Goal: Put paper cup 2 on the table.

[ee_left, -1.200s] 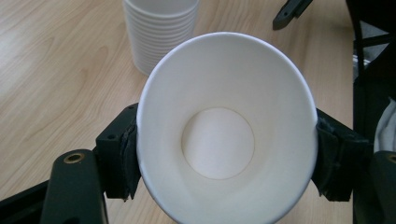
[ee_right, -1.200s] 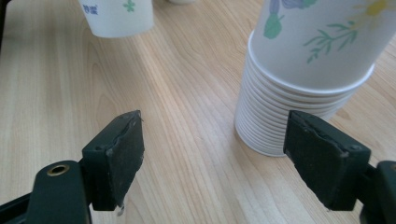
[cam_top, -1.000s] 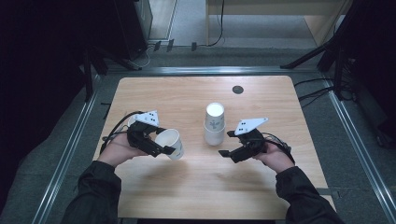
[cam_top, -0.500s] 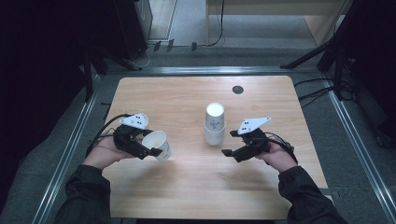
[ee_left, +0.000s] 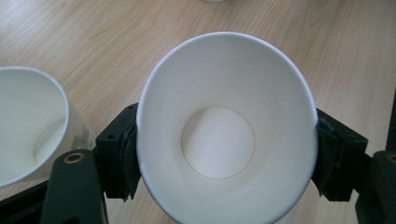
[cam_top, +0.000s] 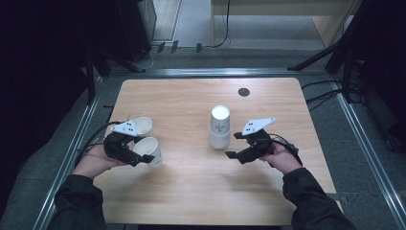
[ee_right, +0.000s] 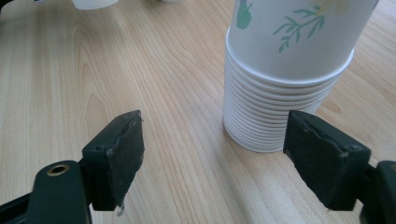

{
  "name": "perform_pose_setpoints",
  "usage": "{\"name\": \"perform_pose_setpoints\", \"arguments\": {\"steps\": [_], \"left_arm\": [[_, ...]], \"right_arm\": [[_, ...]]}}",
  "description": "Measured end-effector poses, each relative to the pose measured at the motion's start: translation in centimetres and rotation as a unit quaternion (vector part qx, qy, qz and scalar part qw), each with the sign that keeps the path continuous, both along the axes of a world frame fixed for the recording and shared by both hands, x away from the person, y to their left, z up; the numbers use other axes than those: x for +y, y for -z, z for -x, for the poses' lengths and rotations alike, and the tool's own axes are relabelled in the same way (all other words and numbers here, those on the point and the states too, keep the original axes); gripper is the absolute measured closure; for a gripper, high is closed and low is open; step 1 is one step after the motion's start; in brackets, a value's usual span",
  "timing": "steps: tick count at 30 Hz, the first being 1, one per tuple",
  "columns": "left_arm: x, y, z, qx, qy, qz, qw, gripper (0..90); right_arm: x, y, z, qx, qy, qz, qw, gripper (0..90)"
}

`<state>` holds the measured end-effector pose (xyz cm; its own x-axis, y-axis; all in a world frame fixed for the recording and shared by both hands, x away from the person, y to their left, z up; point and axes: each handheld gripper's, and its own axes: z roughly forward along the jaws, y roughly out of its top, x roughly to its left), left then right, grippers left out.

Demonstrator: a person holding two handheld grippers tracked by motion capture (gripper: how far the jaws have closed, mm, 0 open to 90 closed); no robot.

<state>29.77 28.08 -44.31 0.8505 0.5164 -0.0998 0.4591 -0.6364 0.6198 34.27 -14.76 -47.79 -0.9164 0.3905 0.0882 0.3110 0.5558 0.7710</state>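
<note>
My left gripper [cam_top: 143, 158] pinches a light, crushable paper cup [ee_left: 224, 135] by its sides. My right gripper [cam_top: 231, 145] waits open beside the stack [ee_right: 285, 88], best taken gently.

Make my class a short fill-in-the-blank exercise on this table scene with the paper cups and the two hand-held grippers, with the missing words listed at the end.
1. The left gripper is shut on a single paper ____.
2. The held cup is white inside and ____ of any contents.
3. The stack of cups stands upside down on the wooden ____.
4. The right gripper has its jaws ____, with nothing between them.

Missing words: cup; empty; table; open
</note>
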Motion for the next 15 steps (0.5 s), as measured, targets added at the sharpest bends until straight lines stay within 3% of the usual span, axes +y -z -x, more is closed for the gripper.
{"name": "perform_pose_setpoints", "arguments": {"steps": [6,15], "left_arm": [[1.1,0.8,-0.1,0.002,-0.014,-0.016,0.9998,24.3],[2.2,2.0,-0.7,0.015,-0.040,-0.019,0.9989,24.2]], "right_arm": [[-0.3,0.2,-0.4,0.003,0.003,0.001,1.0000,20.9],[-0.7,0.3,-0.5,0.004,0.010,0.007,0.9999,20.9]]}}
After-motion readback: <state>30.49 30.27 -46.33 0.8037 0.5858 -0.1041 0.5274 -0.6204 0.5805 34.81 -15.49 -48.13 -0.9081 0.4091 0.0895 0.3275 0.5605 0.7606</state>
